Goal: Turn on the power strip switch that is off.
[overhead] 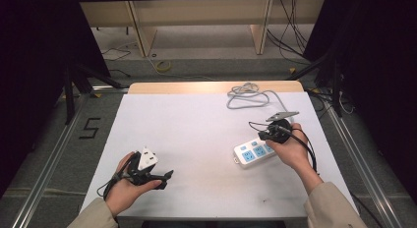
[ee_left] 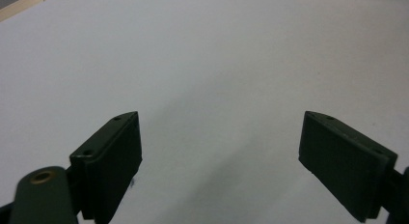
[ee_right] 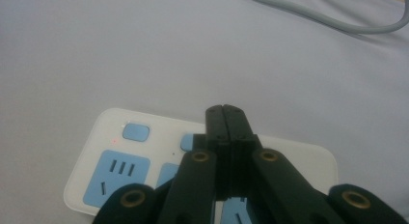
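Two grippers are at work over the white table (overhead: pixel 196 129), one in each of our hands; the right gripper (ee_right: pixel 226 113) has its jaws pressed flat together with nothing between them, and their joined tips hang over the power strip (ee_right: pixel 115 161) — right by the second blue switch, though we cannot tell whether they touch it; the first switch (ee_right: pixel 135 132) sits clear to one side, with a small red light just beside it; blue sockets fill the strip's face below the switches. From the high view we see the right gripper (overhead: pixel 276 132) at the strip's far end, our right hand (overhead: pixel 292 152) wrapped around it; the strip (overhead: pixel 251 153) lies on the right part of the table, and its grey cord (overhead: pixel 246 96) coils near the far edge. The left gripper (ee_left: pixel 219 147) is spread wide — jaws well apart, holding nothing, bare table between them; in the high view it (overhead: pixel 164 178) rests low near the front left edge in our left hand (overhead: pixel 130 186), well apart from the strip.
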### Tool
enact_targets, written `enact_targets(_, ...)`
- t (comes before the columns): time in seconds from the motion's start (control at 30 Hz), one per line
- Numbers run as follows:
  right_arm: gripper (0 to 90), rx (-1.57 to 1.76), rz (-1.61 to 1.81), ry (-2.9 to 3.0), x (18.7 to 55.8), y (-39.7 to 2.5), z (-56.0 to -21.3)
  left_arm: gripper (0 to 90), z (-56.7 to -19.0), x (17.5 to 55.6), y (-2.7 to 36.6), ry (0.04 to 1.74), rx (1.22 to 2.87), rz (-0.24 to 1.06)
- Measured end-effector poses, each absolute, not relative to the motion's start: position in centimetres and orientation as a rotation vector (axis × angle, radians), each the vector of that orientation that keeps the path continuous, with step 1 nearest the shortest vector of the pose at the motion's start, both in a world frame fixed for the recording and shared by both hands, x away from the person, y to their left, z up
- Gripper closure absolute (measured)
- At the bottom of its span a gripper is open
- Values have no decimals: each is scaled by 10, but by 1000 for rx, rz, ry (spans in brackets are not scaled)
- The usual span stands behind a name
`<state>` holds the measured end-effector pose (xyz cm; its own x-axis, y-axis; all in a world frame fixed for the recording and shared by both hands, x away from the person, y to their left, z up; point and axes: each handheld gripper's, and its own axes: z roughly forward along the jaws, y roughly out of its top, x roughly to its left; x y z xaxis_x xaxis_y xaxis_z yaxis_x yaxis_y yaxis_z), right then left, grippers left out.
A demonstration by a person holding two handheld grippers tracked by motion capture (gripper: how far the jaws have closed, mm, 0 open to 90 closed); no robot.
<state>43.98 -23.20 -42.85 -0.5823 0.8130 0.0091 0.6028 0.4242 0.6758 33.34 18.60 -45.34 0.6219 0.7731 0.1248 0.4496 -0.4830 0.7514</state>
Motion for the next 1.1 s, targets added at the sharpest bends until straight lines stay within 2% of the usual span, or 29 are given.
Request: enact_targets(1.1, 900, 1222, 837, 2478, 451, -213, -439, 148, -454, 333, 186, 954, 2150, 595)
